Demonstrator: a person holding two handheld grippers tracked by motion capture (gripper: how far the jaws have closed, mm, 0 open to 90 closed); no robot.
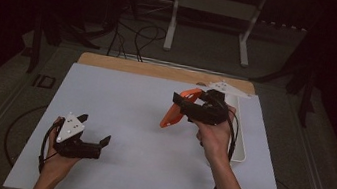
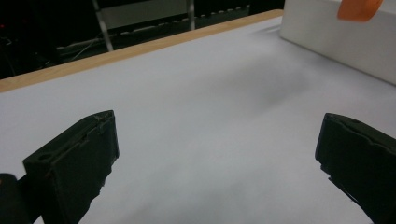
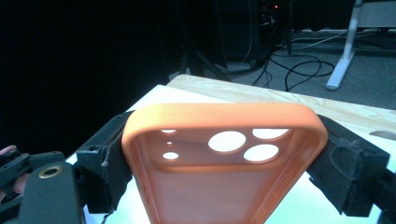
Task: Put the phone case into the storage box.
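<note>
right gripper (image 1: 193, 109): clamped across the sides of the orange case (image 3: 224, 154), held up over the table (image 1: 119, 107) so the open side stays reachable | left gripper (image 1: 94, 139): jaws spread, nothing between them, low near the front edge, probably waiting | tray (image 1: 241, 135): by the right hand

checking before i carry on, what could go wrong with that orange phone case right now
The right gripper pinches the orange phone case only by its side edges, in the air above the table; flexible sides could bow and slip free. The left gripper is open and apart, so nothing would catch it.
</note>
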